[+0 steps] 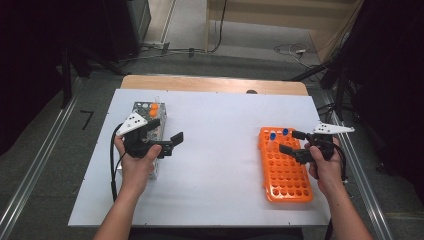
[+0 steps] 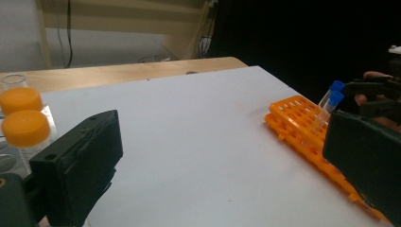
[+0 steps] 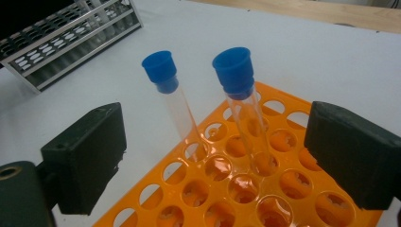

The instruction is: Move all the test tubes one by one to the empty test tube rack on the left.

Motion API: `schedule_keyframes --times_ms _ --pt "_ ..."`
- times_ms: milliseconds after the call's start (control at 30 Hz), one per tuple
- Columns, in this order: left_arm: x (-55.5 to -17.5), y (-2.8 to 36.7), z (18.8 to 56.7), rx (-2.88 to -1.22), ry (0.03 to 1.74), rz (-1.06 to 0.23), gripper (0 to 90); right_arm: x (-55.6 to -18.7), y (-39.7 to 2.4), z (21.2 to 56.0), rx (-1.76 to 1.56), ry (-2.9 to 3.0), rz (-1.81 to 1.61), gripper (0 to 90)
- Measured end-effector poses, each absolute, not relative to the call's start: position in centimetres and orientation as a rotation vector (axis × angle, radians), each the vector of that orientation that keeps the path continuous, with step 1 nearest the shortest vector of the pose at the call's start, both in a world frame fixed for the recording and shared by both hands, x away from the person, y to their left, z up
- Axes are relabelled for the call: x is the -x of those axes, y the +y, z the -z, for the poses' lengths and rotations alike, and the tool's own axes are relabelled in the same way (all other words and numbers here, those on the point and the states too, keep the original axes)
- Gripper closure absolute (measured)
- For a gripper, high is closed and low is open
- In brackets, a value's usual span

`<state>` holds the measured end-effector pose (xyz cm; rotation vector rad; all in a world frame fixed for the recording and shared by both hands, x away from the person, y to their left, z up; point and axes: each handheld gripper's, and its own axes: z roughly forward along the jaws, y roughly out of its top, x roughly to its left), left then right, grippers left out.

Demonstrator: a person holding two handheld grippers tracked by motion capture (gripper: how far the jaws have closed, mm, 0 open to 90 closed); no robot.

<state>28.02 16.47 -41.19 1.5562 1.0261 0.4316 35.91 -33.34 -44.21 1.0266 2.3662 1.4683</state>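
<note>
1. Two blue-capped tubes [image 3: 239,109] stand in the orange rack [image 1: 285,167], both at its far end, in holes near each other. Each leans a little; clear glass, blue stoppers.
2. Right gripper [image 1: 291,141] hovers just over that end of the rack. Jaws wide apart, nothing pinched. In the right gripper view the two tubes rise in the gap between the black pads [image 3: 85,156], and neither pad touches glass.
3. Orange rack sits on the right side of the white table top [image 1: 220,150], long axis running away from the person. Apart from the two tubes, its holes look vacant.
4. Left gripper [image 1: 168,137] is well apart from the orange rack, held above the left side of the table, jaws pointing toward the middle. Fully spread, holding nothing. In the left gripper view bare white surface lies between its pads [image 2: 80,165].
5. Metal rack [image 1: 150,120] is right behind and under the left hand [image 1: 137,162]. Two orange-capped tubes [image 1: 154,109] stand at its far end. One more clear tube without a cap [image 2: 14,81] shows just behind them in the left gripper view.
6. Count: 2 racks, 2 blue-capped tubes, 2 orange-capped tubes, 1 uncapped tube, 2 grippers.
7. A strip of wooden table edge [image 1: 215,82] shows beyond the white top.
</note>
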Motion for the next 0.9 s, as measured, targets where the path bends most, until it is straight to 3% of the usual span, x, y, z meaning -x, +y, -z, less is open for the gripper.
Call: schedule_keyframes --times_ms 67,533,733,900 --pt "-28.0 16.2 41.2 -1.557 1.022 -0.423 0.0 -36.3 -33.4 44.5 -1.053 2.354 -1.444 19.2" --pt "-27.8 15.1 42.3 -1.603 1.014 -0.414 0.0 -36.7 -32.0 46.0 -1.034 2.353 -1.234 60.9" --pt "-27.6 14.8 42.3 -1.614 1.008 -0.410 0.0 -36.6 -31.9 46.3 -1.034 2.342 -1.162 71.0" --pt "-27.4 14.5 42.2 -1.618 1.000 -0.410 0.0 -36.6 -32.1 46.5 -1.064 2.312 -1.135 74.2"
